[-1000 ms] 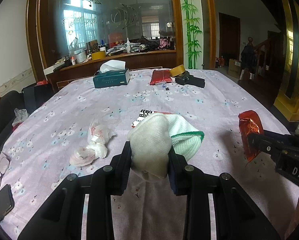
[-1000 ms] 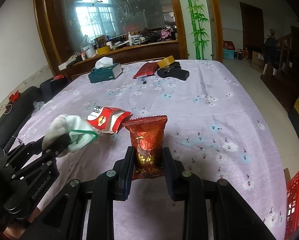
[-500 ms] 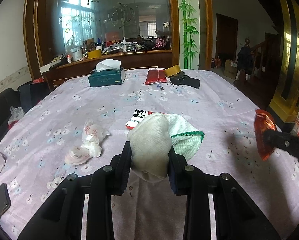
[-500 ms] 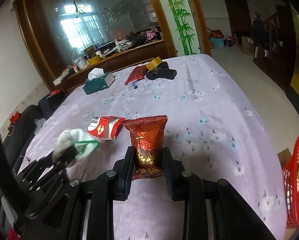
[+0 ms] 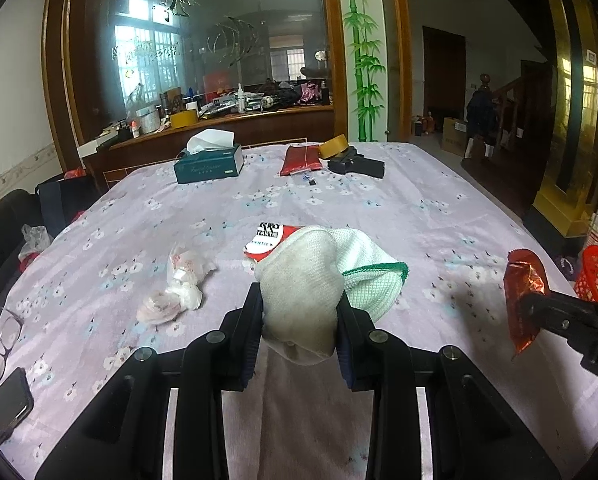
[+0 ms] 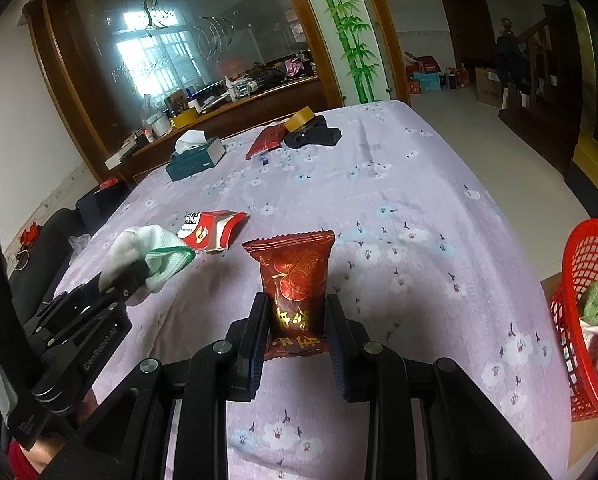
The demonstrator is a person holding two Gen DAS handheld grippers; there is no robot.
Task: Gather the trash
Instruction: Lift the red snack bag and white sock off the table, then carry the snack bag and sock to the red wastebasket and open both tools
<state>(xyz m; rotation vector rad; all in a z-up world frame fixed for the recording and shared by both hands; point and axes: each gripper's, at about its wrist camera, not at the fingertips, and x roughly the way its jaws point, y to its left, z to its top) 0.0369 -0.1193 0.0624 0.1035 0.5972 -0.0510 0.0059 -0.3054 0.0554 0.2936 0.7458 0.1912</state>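
Both hands are mid-carry, trash clamped and clear of the table (image 5: 439,208). The left gripper (image 5: 299,320) pinches a white glove (image 5: 311,280); the right gripper (image 6: 295,320) pinches a red wrapper (image 6: 295,276). Next, I judge, each swings right over the red basket (image 6: 579,280) beside the table and releases.

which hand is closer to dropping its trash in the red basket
Right. The right gripper, clamped on the dark red snack wrapper, is nearest the red basket beside the table's right edge. The left gripper, holding the white cloth, sits farther left.
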